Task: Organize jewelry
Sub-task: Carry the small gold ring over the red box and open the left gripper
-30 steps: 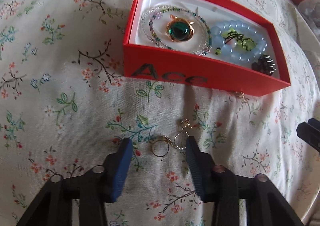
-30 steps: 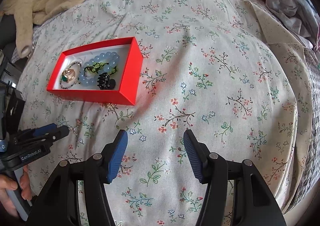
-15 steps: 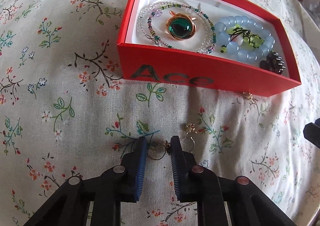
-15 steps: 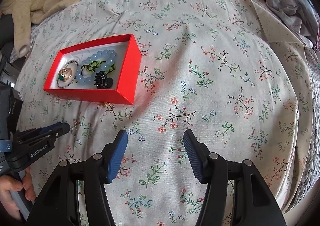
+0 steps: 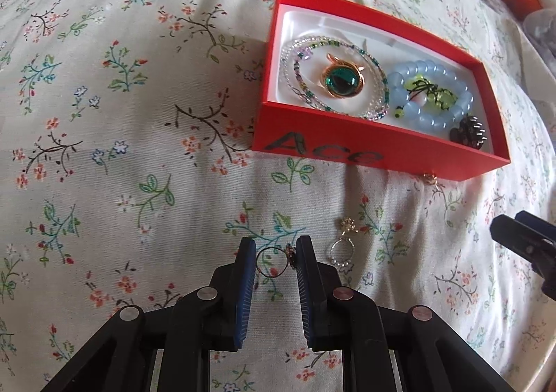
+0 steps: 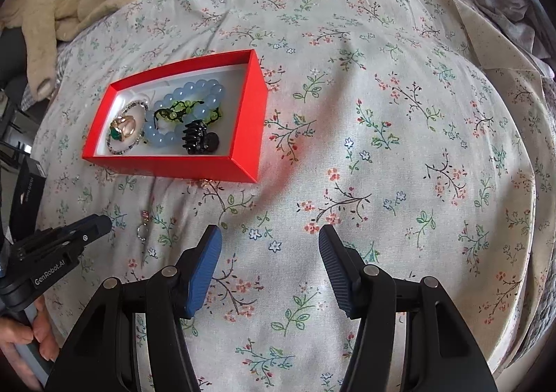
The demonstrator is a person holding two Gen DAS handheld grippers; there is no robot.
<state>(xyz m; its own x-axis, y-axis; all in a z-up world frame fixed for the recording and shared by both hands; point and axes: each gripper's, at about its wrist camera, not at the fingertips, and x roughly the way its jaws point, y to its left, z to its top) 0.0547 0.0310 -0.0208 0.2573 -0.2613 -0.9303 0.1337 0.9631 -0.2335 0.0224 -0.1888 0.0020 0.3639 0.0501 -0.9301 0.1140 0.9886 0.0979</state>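
My left claw pointed steeply down, its pads pinched on a thin gold ring after just closing in. My right claw hung beside it, to the ring's right, jaws apart and holding nothing, tilted down alike.

The cream bed sheet is printed with small red, blue and green flower sprigs. The bright red cardboard box is lined in white and marked with dark letters. Pale blue beads and a green stone set in gold are seen inside.
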